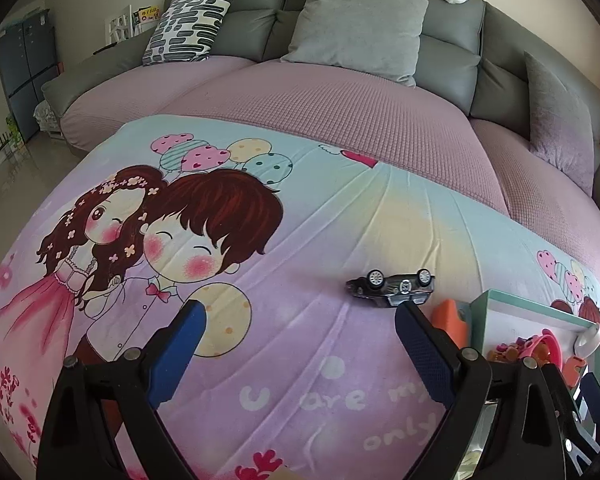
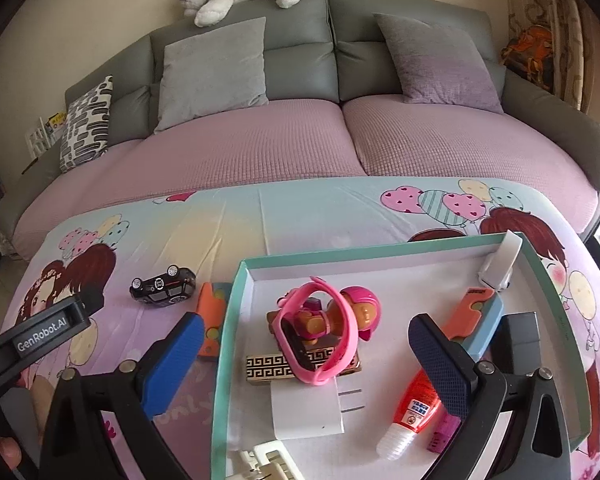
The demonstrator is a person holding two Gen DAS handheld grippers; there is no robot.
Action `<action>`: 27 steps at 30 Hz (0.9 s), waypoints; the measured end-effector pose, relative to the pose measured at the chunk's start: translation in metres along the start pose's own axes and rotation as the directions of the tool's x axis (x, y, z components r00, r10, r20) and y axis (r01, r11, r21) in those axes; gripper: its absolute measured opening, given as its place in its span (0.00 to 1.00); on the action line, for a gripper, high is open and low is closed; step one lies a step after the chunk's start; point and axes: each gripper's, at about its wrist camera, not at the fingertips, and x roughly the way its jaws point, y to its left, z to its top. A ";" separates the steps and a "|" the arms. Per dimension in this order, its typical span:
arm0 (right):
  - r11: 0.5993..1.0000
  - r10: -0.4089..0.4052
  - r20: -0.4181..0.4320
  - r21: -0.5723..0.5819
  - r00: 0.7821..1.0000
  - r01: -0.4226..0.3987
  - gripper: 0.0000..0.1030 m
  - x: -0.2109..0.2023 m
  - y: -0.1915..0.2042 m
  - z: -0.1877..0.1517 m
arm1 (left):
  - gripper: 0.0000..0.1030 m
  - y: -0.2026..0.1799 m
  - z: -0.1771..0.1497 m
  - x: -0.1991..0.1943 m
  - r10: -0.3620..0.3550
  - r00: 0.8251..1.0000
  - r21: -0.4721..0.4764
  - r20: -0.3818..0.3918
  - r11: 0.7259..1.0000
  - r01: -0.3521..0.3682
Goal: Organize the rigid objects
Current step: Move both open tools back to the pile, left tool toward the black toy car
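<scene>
A cartoon-print cloth (image 1: pixel 300 240) covers the worktop; behind it stands a grey sofa (image 2: pixel 300 60) with pink seat covers. The left tongs (image 1: pixel 300 312) hover low and level over the cloth, spread wide, holding nothing; the overturned black toy car (image 1: pixel 392 284) lies just past their 1 o'clock fingertip. The right tongs (image 2: pixel 304 328), wide and empty, hang over the teal-rimmed box (image 2: pixel 228 320) of toys, above the pink watch (image 2: pixel 312 332)
</scene>
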 end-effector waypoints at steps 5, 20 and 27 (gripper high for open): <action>1.000 0.005 -0.023 -0.006 1.000 -0.005 1.00 0.006 0.005 -0.002 | 0.93 0.007 0.001 0.012 0.012 1.000 0.001 -0.016 1.000 -0.012; 1.000 0.011 -0.044 0.005 0.999 -0.011 1.00 0.024 0.012 0.006 | 0.93 -0.017 0.002 0.038 -0.053 0.996 0.035 -0.075 0.998 0.056; 1.000 -0.009 -0.053 0.011 0.999 0.009 1.00 0.030 0.008 0.007 | 0.93 -0.034 0.006 0.051 -0.115 0.988 0.057 -0.105 0.991 0.122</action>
